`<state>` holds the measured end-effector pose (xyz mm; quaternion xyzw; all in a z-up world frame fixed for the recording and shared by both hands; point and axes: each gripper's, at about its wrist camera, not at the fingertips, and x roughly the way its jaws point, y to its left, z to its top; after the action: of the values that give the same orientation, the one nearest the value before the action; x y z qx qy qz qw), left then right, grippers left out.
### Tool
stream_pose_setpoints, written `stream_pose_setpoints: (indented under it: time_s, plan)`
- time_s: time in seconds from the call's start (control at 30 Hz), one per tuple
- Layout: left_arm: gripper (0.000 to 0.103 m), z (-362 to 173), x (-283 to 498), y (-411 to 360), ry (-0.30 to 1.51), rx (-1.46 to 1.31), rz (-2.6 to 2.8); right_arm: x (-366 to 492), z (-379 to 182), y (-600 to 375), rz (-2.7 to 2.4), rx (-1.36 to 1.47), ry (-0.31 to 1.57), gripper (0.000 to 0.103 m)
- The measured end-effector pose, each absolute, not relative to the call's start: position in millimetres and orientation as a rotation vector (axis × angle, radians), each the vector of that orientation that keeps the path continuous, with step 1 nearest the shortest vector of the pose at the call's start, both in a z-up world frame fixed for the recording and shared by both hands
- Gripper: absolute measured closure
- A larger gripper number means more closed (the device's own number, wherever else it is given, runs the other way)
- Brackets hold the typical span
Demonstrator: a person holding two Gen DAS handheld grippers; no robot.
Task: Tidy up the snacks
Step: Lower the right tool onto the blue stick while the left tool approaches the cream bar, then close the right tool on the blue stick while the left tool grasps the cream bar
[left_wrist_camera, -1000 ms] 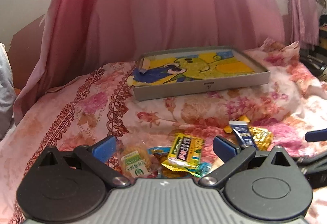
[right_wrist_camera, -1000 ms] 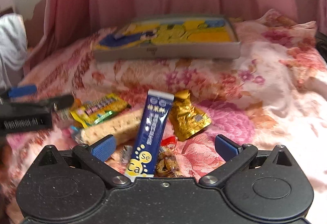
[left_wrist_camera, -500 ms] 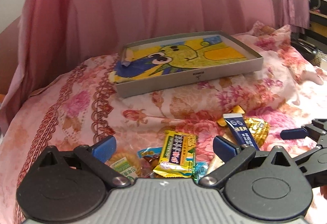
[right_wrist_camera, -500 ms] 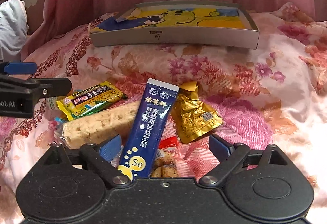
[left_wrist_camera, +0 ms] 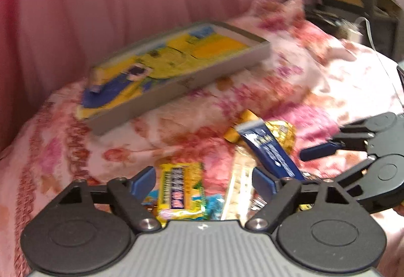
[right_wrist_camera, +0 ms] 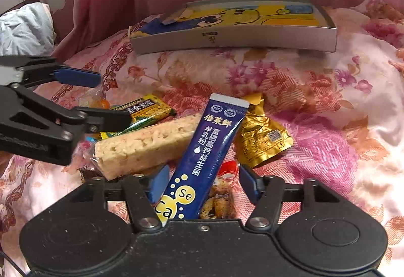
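- Right gripper (right_wrist_camera: 202, 184) closer over blue sachet (right_wrist_camera: 205, 150); jaws narrower than before, sachet between them.
- Left gripper (left_wrist_camera: 203, 179) swung right; yellow packet (left_wrist_camera: 180, 188) now between jaws.

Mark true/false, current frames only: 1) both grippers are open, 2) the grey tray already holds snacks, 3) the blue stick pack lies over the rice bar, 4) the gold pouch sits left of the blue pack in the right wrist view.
1) Left gripper and right gripper are open: true.
2) Grey tray holds snacks: false; only its yellow cartoon lining shows.
3) Blue stick pack overlaps the rice bar: true.
4) Gold pouch left of it: false; it lies on the right.
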<state>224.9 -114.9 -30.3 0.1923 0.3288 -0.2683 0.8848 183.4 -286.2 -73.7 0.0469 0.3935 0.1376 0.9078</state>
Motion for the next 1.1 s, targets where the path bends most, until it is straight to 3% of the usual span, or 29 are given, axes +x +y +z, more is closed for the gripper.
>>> stream_pose_setpoints:
  time_s: [0.2,0.27,0.33,0.57,1.1]
  plan:
    - [0.037,-44,237,-125,0.792,0.459,-0.656,184,-77,-285,0.302,0.114,0.825,0.052]
    - [0.039,-48,238,-129,0.820,0.475,-0.682,184,-76,-286,0.299,0.124,0.815,0.063]
    - [0.044,-53,237,-134,0.832,0.511,-0.689,185,-75,-287,0.278,0.116,0.809,0.067]
    - [0.067,-69,238,-153,0.884,0.590,-0.672,188,-79,-291,0.278,0.142,0.817,0.071]
    - [0.072,-79,241,-161,0.904,0.545,-0.501,188,-71,-276,0.223,0.032,0.748,0.081]
